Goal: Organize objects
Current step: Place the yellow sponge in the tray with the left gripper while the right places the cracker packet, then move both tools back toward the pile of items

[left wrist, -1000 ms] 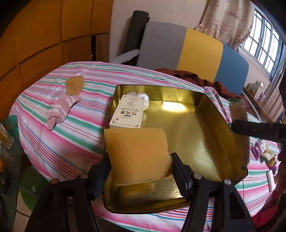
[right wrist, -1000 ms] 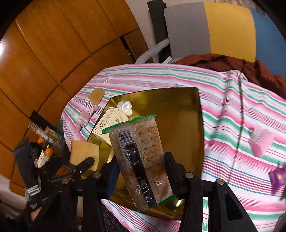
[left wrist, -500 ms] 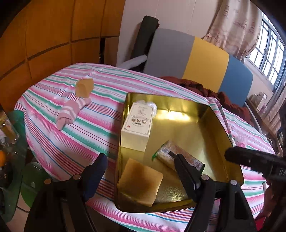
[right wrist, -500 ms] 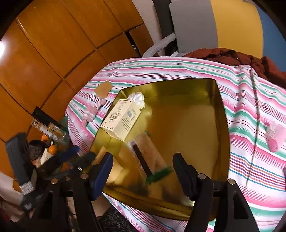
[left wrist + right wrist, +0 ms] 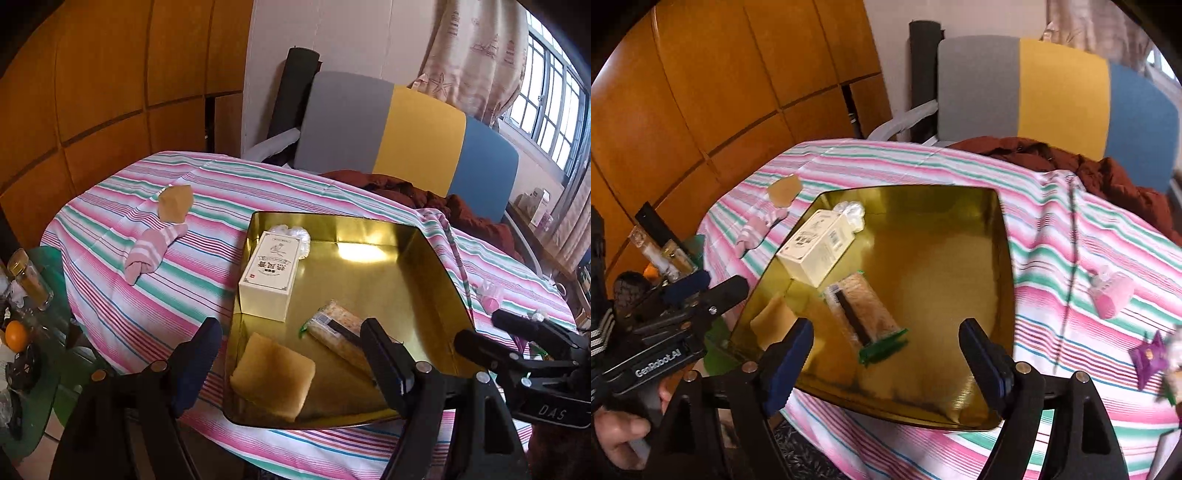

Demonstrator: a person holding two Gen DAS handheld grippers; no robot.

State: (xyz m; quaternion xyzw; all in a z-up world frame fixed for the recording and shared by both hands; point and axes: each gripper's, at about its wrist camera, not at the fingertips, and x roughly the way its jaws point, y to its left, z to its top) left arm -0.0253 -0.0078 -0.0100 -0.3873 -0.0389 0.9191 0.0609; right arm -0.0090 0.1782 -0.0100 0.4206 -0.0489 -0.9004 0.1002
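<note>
Left wrist view: left gripper (image 5: pixel 291 341) wide, nothing between the pads, hanging over the near edge of the tray (image 5: pixel 439 258). A second ago clamped on the sponge (image 5: pixel 273 376); half a second ago already spread. Sponge now flat in the near left corner of the tray, just short of the box (image 5: pixel 269 275), apart from it.

Right wrist view: right gripper (image 5: pixel 886 354) likewise wide and bare. A second ago shut on the cracker pack (image 5: pixel 864 314); now let go, pack lying slantwise on the tray floor, green end toward the camera, one end close by the box, the other near the middle. Wad of clear plastic (image 5: pixel 853 214) tucked behind the box at the far corner.

Two items in at once, then; four things in the tray by this count. Probably not finished: still out on the striped cloth (image 5: pixel 221 192), a rolled sock (image 5: pixel 151 251) and a tan piece (image 5: pixel 175 201) to the left, well apart from the tray; a pink roll (image 5: pixel 1112 295) and something purple (image 5: pixel 1148 354) to the right. Likely next: left side for the sock, right side for the pink roll.
</note>
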